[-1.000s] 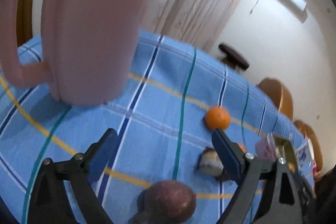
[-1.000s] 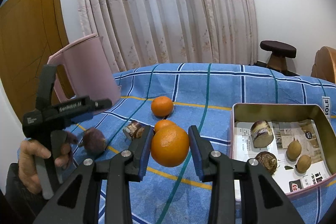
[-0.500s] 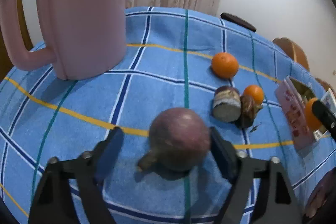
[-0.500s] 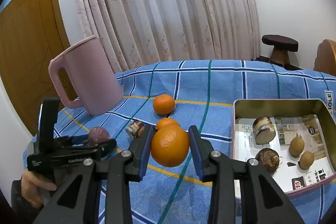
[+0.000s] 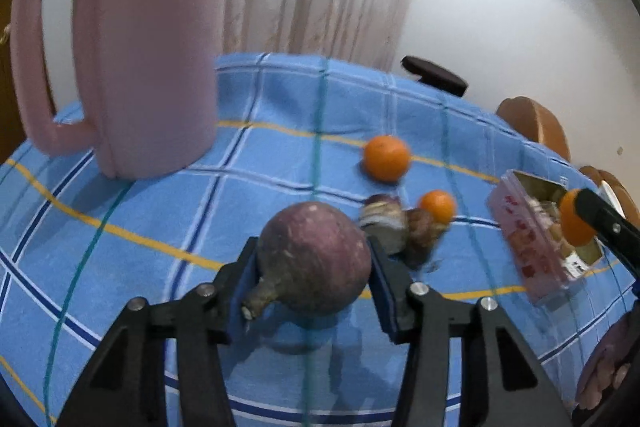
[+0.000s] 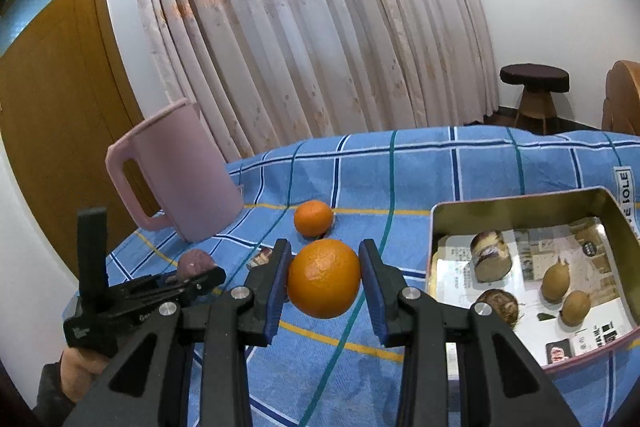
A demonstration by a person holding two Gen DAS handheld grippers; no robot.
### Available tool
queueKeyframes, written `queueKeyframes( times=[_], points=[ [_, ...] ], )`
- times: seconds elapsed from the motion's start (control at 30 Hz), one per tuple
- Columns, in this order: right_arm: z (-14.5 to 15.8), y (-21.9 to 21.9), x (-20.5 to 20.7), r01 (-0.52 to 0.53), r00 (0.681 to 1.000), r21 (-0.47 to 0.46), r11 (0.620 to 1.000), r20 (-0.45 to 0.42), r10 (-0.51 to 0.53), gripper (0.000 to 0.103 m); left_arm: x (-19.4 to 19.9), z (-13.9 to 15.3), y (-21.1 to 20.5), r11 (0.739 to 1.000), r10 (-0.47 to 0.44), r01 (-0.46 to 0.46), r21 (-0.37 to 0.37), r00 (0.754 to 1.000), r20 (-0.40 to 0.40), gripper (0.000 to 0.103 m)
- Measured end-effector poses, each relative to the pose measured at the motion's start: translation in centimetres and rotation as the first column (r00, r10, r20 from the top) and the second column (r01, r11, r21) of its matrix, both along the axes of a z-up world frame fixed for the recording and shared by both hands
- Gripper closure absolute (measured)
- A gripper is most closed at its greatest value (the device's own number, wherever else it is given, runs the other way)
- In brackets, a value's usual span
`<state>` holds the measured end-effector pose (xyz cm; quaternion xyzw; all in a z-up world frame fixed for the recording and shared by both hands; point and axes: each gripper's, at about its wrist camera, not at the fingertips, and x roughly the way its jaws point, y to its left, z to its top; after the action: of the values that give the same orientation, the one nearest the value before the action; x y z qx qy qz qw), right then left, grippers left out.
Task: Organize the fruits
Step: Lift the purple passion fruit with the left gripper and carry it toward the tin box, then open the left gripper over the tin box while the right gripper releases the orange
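Observation:
My left gripper (image 5: 314, 269) is shut on a round purple-brown fruit (image 5: 314, 263) with a stub stem, low over the blue checked tablecloth (image 5: 168, 227). My right gripper (image 6: 324, 283) is shut on a large orange (image 6: 324, 283), held above the cloth left of a metal tin (image 6: 516, 197). The tin holds a cut brown fruit (image 6: 490, 261), a round brown one (image 6: 498, 307) and two small kiwi-like fruits (image 6: 556, 283). Two small oranges (image 5: 386, 157) (image 5: 438, 207) and a cut fruit piece (image 5: 384, 223) lie on the cloth.
A tall pink jug (image 5: 132, 59) stands at the left of the table, also in the right wrist view (image 6: 180, 175). A curtain (image 6: 320, 27), a dark stool (image 6: 534, 91) and wooden chairs (image 5: 532, 123) lie beyond the table edge.
My left gripper came down around the purple-brown fruit and closed on it. My right gripper kept its hold on the orange and rose slightly.

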<state>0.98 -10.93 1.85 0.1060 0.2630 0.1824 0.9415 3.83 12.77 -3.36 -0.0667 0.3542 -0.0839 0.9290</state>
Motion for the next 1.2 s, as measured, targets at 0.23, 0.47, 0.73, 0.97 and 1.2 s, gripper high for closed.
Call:
queueKeyframes(
  times=[0.23, 0.47, 0.73, 0.97, 1.2],
  points=[
    [1.3, -2.4, -0.9, 0.065, 0.996, -0.045, 0.997, 0.061, -0.063, 0.066, -1.1, 2.6, -5.5, 0.994, -0.103, 0.106, -0.026, 0.989, 0.105, 0.051],
    [2.4, -9.4, -1.0, 0.214, 0.973, -0.034, 0.976, 0.097, -0.210, 0.066, -0.7, 4.5, -13.1, 0.972, -0.234, 0.233, 0.022, 0.959, 0.159, 0.051],
    [1.2, -15.9, 0.6, 0.335, 0.942, -0.062, 0.940, 0.043, -0.332, 0.066, 0.1, 3.6, -21.3, 0.943, -0.332, 0.330, 0.042, 0.935, 0.124, 0.051],
    [-0.5, -17.5, 2.1, 0.337, 0.940, -0.119, 0.934, -0.009, -0.340, 0.066, 0.9, 2.1, -25.7, 0.928, -0.371, 0.365, 0.078, 0.926, 0.075, 0.051],
    [-1.6, -16.3, 2.7, 0.305, 0.947, -0.168, 0.937, -0.047, -0.316, 0.066, 1.2, 0.9, -26.3, 0.931, -0.351, 0.346, 0.112, 0.936, 0.025, 0.051]
  ],
)
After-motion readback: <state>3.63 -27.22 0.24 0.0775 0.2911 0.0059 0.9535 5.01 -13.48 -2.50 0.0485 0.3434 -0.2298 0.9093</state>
